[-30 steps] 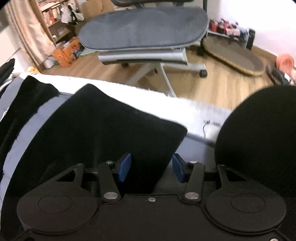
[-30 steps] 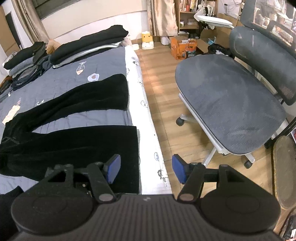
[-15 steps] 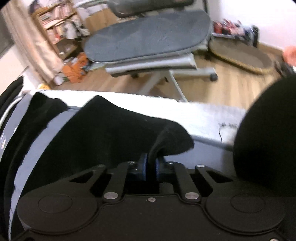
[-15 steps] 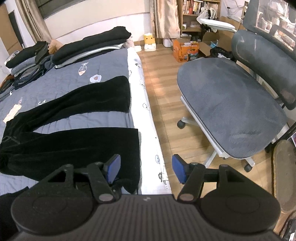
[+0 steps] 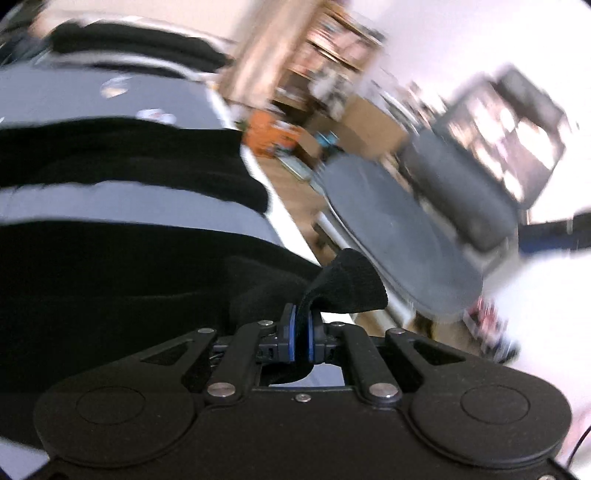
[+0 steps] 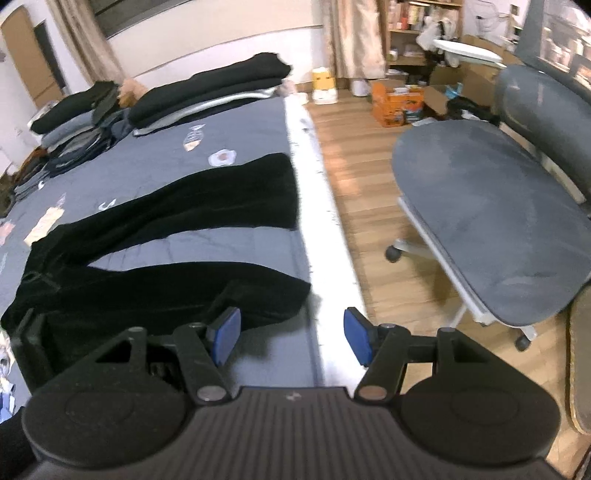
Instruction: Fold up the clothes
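Left tool (image 5: 300, 334) is clenched on the hem corner of the near leg of the black trousers (image 5: 110, 266), blue pads (image 5: 291, 332) pinching a fold of fabric that stands up in a peak above the jaws. Left view is motion-blurred, so little beyond that cloth is sharp. Right tool (image 6: 291, 334) is released, jaws spread wide, nothing between them; it hangs over the bed's near edge with its left pad (image 6: 226, 334) just above the lifted hem of that same leg. Trousers (image 6: 155, 258) lie flat on the bed (image 6: 243, 147), on a grey-blue sheet, legs splayed in a V with hems toward the white mattress edge (image 6: 314, 206), waistband off to the left. Far end of the bed carries folded stacks of dark and grey clothes (image 6: 207, 92). Beside the bed is wood floor (image 6: 354, 147), with a grey mesh office chair (image 6: 491, 206) standing close. Orange box (image 6: 397, 98), cardboard cartons and a bookshelf (image 6: 421, 22) sit against the back wall, next to a beige curtain (image 6: 354, 37).
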{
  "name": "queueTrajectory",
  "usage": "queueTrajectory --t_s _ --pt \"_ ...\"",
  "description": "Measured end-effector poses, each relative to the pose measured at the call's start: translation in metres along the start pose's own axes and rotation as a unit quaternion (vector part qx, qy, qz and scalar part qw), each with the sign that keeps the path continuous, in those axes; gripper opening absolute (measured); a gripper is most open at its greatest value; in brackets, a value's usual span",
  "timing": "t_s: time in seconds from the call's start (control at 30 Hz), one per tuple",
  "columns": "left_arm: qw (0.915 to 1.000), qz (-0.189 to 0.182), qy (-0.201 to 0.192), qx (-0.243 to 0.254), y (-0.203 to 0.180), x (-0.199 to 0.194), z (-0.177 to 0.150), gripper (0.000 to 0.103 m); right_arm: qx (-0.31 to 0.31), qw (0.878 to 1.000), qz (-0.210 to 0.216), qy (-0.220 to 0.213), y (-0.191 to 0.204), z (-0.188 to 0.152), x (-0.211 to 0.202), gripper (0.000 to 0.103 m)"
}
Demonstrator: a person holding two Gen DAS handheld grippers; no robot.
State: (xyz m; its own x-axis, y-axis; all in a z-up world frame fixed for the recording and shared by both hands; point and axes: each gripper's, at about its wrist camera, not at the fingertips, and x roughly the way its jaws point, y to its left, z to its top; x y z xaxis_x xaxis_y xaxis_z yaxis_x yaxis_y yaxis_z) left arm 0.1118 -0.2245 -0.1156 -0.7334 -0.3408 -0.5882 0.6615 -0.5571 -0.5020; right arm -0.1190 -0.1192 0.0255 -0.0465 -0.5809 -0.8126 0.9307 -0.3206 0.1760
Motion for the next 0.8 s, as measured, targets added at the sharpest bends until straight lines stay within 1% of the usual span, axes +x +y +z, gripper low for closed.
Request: queueTrajectory --t_s 0.07,0.17,0.23,0.33,0.4,0.5,0.6,0.67,0.8 --pt "0.9994 0.012 -0.013 -0.029 0.017 -0.016 0.005 0.007 -0.007 1.000 0.008 0.004 0.014 0.002 0.005 0.061" --pt "0.9978 0.021 -0.030 -0.055 0.042 -0.042 0.012 0.007 -0.016 1.000 0.019 0.010 0.035 0.004 0.013 0.061" --pt "0.9962 0.027 -0.044 -0.070 0.063 -0.063 0.017 0.007 -0.024 0.999 0.024 0.011 0.058 0.008 0.020 0.061" --pt "0.9948 0.036 -0.060 -0.074 0.088 -0.089 0.019 0.007 -0.039 0.999 0.030 0.009 0.095 0.013 0.029 0.061" --pt "0.9932 0.028 -0.075 -0.084 0.103 -0.107 0.020 0.007 -0.040 0.999 0.028 0.014 0.118 0.019 0.032 0.061" --pt "0.9922 0.018 -0.091 -0.083 0.120 -0.127 0.026 0.006 -0.043 0.999 0.023 0.020 0.152 0.029 0.037 0.061" --pt "0.9917 0.006 -0.087 -0.094 0.138 -0.144 0.034 0.006 -0.046 0.998 0.019 0.026 0.186 0.038 0.041 0.061" --pt "0.9924 0.002 -0.077 -0.096 0.148 -0.152 0.043 0.006 -0.048 0.998 0.017 0.031 0.209 0.044 0.044 0.061" --pt "0.9902 0.001 -0.058 -0.128 0.172 -0.167 0.064 0.006 -0.051 0.998 0.011 0.039 0.255 0.057 0.050 0.061"
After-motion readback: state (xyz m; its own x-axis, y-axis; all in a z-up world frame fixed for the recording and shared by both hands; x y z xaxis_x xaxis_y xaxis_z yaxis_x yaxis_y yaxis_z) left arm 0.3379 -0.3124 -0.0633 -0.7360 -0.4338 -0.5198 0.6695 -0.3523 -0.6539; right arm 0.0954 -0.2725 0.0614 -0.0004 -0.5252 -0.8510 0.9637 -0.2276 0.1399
